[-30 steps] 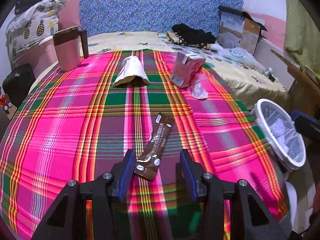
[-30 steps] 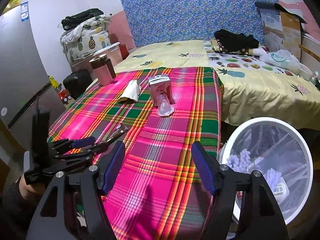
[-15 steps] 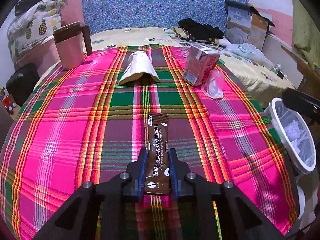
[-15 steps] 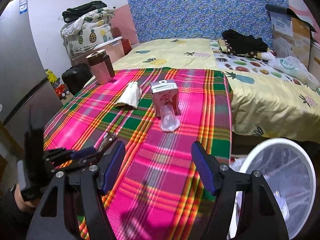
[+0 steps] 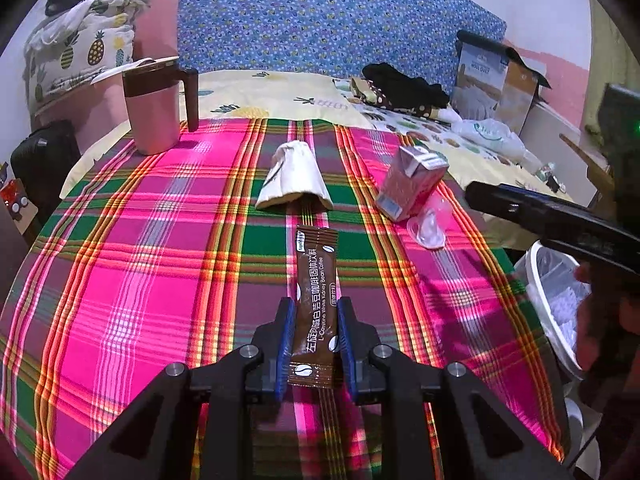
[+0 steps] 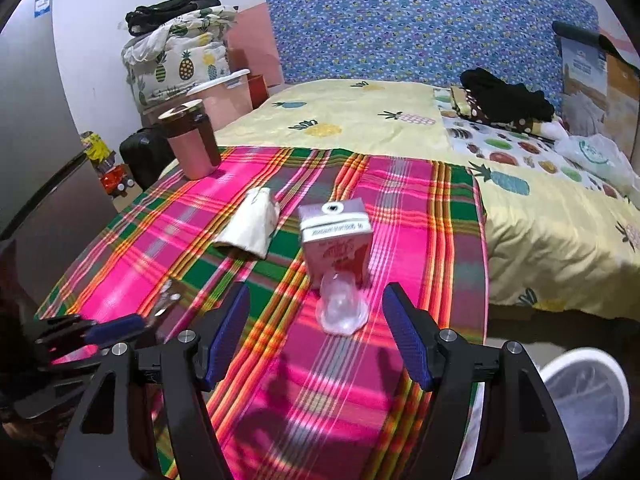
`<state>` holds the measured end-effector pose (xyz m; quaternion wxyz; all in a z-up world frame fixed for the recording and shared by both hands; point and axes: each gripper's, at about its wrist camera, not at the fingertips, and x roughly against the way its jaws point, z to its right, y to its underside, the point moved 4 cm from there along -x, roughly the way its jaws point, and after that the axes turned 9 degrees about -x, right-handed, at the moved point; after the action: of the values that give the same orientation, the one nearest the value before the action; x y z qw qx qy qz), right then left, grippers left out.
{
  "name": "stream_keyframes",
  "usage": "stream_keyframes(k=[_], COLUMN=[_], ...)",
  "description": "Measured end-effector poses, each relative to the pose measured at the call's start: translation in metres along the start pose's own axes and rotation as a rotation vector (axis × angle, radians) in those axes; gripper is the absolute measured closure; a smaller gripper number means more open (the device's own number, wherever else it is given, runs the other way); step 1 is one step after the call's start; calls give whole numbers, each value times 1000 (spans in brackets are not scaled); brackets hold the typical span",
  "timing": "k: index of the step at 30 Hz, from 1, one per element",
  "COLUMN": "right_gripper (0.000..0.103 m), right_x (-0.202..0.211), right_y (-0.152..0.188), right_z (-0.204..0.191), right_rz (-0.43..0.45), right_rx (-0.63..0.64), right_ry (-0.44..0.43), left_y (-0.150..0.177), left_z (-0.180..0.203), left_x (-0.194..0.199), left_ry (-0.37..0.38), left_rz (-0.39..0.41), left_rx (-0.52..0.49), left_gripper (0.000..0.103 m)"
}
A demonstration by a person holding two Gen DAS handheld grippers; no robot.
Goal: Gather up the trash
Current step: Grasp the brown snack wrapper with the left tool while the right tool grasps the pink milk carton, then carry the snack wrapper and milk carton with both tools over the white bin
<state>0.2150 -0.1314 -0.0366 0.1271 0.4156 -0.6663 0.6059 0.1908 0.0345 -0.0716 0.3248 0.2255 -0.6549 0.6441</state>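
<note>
The left gripper [image 5: 314, 336] had its jaws clamped on the lower part of a brown coffee sachet [image 5: 316, 300], which pointed toward the far edge of the plaid surface [image 5: 140, 280]. The right gripper [image 6: 316, 332] hung with jaws spread wide, nothing between them, above the near right part. Just ahead lay a clear plastic cup [image 6: 342, 308] touching a pink carton [image 6: 336, 240]. A white paper bag [image 6: 252, 228] lay left of the carton. The white bin [image 6: 588, 396] stood beyond the right edge.
</note>
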Motion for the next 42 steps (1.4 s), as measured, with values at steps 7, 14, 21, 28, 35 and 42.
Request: stream_keyframes(k=[7, 14, 21, 28, 35, 42], right_gripper=[33, 33, 33, 48, 48, 48], right_x=[-18, -32, -39, -32, -5, 24], right_y=[-9, -16, -24, -26, -34, -29], right_z=[7, 7, 2, -1, -10, -14], right_rz=[-2, -1, 2, 21, 79, 121], right_rx=[-7, 15, 35, 32, 32, 11], right_ry=[15, 21, 15, 3, -21, -48], left_y=[-4, -6, -7, -8, -8, -9], left_z=[-7, -9, -12, -13, -8, 2], left_x=[-3, -12, -20, -21, -11, 7], left_ry=[9, 16, 17, 12, 8, 7], left_rz=[5, 1, -11, -14, -1, 22], left_rx=[20, 25, 31, 31, 25, 11], left_gripper=[81, 81, 81, 81, 81, 81])
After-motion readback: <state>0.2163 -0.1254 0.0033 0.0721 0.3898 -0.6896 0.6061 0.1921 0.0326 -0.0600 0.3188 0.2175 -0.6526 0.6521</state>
